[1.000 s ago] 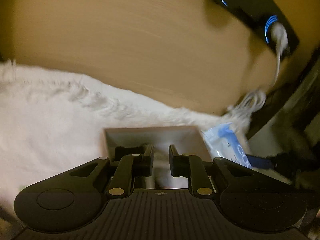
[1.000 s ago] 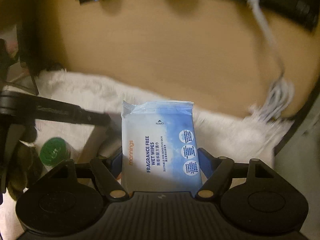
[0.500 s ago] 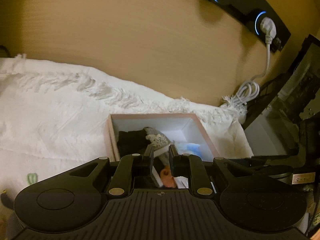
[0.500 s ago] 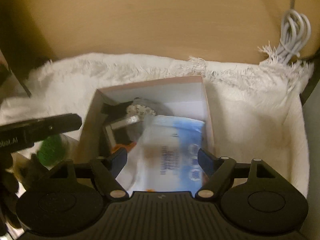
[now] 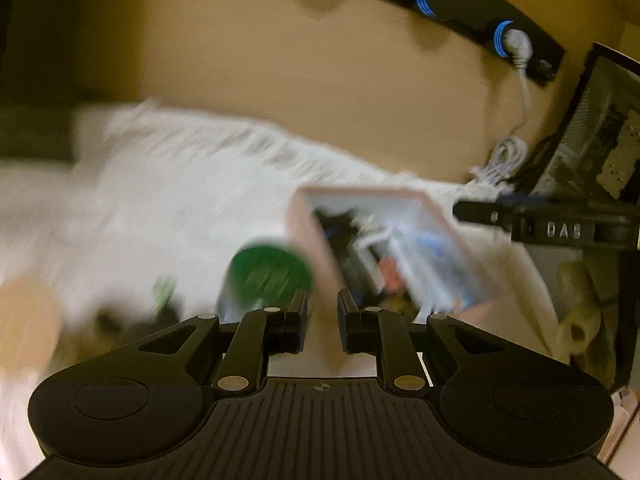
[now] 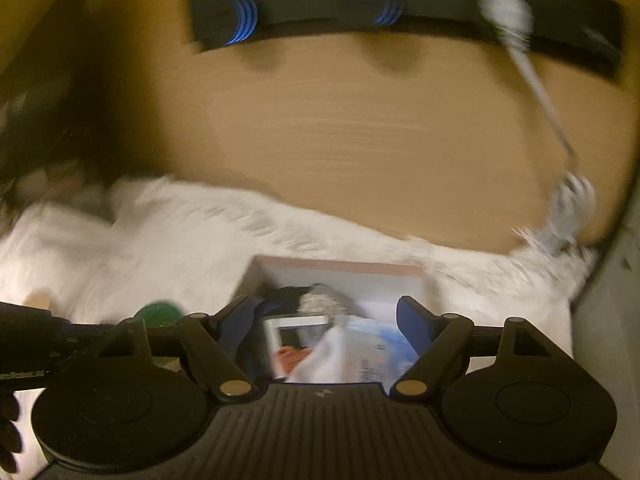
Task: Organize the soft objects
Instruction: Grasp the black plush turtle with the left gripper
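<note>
While both views are smeared by motion, the pink-walled box (image 6: 340, 269) is seen standing on the white fringed cloth (image 6: 168, 240), which covers the wooden table (image 6: 360, 132); the wet-wipes pack (image 6: 360, 350) is shown lying inside the box, beside a dark item and a pale patterned one that cannot be identified; the right hand-held gripper (image 6: 324, 320) is held above the box with its jaws spread wide and opening further, the pads clear of the pack below them; the left hand-held gripper (image 5: 322, 312) is seen with its jaws drawn nearly together and nothing gripped, the box's near wall (image 5: 316, 256) appearing behind the narrow gap; a green-lidded container (image 5: 270, 276) stands just beside the box; a black power strip (image 6: 400, 4) with a white plug (image 6: 506, 10) is seen at the back
</note>
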A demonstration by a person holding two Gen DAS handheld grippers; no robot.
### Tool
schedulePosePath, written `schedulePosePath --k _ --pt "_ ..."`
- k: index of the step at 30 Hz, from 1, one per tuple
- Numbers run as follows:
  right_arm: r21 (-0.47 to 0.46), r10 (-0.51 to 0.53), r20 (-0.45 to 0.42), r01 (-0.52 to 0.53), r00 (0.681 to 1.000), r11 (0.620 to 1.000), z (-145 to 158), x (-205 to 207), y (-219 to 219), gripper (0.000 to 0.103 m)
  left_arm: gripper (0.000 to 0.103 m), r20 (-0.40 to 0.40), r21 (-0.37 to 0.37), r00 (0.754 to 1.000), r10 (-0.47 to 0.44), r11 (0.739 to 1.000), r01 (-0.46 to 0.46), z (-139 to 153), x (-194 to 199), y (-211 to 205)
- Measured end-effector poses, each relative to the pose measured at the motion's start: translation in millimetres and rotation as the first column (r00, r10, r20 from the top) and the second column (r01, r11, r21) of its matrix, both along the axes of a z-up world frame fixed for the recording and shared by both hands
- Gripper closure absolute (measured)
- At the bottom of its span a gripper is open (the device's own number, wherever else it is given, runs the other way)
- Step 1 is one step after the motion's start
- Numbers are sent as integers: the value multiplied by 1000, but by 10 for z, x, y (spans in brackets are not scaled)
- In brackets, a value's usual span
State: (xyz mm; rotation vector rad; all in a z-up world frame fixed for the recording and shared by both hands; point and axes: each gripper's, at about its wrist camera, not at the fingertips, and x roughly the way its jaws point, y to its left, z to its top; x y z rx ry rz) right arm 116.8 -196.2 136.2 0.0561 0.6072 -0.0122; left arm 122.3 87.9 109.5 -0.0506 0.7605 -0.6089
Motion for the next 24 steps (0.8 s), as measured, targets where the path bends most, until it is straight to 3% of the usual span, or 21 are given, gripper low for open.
schedulePosePath --k 5,9,15,17,24 --pt "-136 255 4 -252 967 958 46 19 612 24 85 -64 3 990 125 992 -125 -232 -247 533" --pt "-194 478 -45 -477 877 857 -76 112 1205 24 85 -115 6 963 242 970 -243 -375 -271 985" --pt "-237 656 -143 -669 741 705 -447 283 2059 24 85 -150 -15 926 346 936 -352 -407 -338 1415" --pt "-213 667 -164 -686 727 696 -543 388 2208 24 85 -151 -23 918 366 928 -373 -392 -365 1513" --pt "-86 628 -183 -649 756 756 -650 777 2280 24 85 -115 -41 921 373 924 -380 -323 -449 1581"
